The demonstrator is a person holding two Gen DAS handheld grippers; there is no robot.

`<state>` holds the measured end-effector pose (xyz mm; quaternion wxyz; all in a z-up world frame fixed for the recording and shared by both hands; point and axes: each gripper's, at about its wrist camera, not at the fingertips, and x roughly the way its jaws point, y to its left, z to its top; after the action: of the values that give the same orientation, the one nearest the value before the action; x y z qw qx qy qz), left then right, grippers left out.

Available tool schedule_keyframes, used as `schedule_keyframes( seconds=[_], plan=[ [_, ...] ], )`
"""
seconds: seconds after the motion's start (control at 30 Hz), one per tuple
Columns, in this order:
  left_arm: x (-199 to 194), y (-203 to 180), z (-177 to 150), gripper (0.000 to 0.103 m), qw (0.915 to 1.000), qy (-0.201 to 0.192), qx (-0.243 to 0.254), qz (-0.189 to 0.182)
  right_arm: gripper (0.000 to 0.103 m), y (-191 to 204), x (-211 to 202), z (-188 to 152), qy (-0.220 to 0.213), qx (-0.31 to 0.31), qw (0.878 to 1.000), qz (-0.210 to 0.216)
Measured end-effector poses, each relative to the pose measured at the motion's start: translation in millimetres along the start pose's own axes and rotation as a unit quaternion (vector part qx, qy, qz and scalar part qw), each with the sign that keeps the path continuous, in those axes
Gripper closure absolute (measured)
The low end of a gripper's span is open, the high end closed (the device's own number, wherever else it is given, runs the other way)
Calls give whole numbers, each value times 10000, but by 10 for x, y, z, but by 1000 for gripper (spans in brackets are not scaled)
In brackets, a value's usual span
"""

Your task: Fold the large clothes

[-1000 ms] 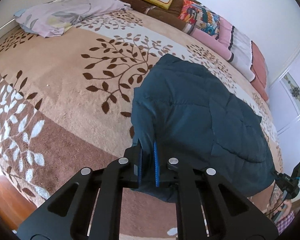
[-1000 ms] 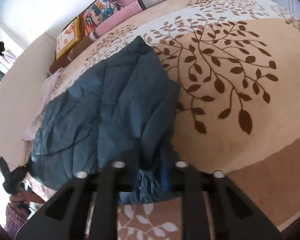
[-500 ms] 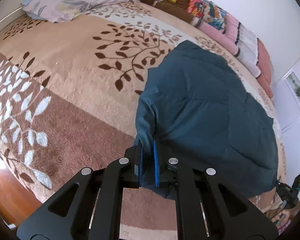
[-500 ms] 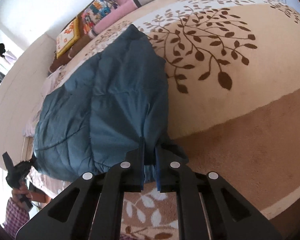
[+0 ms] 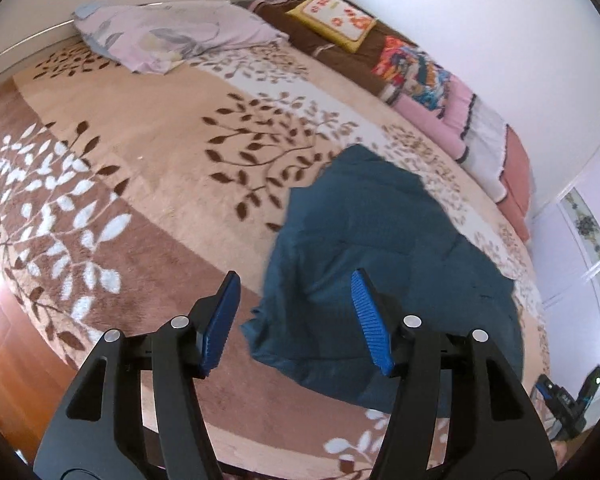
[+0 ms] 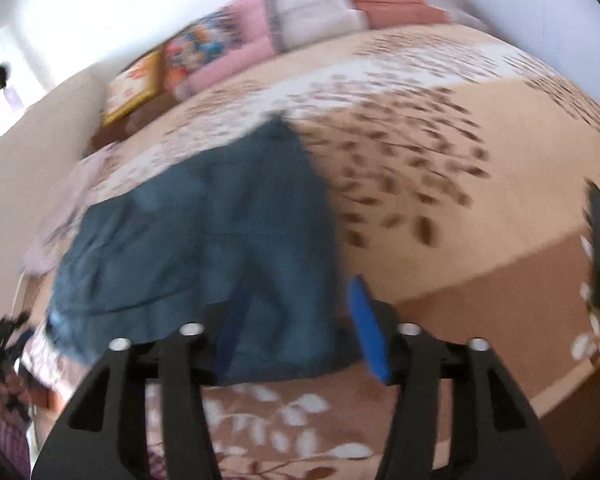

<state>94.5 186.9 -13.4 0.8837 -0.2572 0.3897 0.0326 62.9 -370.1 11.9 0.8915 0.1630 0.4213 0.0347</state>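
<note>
Leaf-patterned blanket [image 5: 147, 168] covers the bed, with a lilac pillow [image 5: 167, 40] at the upper left of the left view and cushions [image 5: 416, 72] lined along the wall toward the upper right. Low in that view the left gripper [image 5: 295, 320] is opening, blue pads apart and gripping nothing, the near hem of the teal jacket [image 5: 380, 248] lying between and beyond them, centre-right. In the blurred right view the jacket [image 6: 203, 236] spreads centre-left, and the right gripper [image 6: 300, 324] is opening too, clear of its hem.
</note>
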Motion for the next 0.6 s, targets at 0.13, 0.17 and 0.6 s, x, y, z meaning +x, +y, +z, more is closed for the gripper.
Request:
schedule_keyframes(
  seconds=[0.13,0.17,0.6],
  plan=[
    [35,-279,-73,55,9988,84,395,-270,73,541,177,-9,320,-718,9958,464],
    [69,-342,-95,55,9981,136,543,-253,75,658,262,-30,423,-869,9941,502],
    [94,-258,-435,56,9968,475,217,-598,76,2119,1296,-55,1414,-1786,9673,1117]
  ],
)
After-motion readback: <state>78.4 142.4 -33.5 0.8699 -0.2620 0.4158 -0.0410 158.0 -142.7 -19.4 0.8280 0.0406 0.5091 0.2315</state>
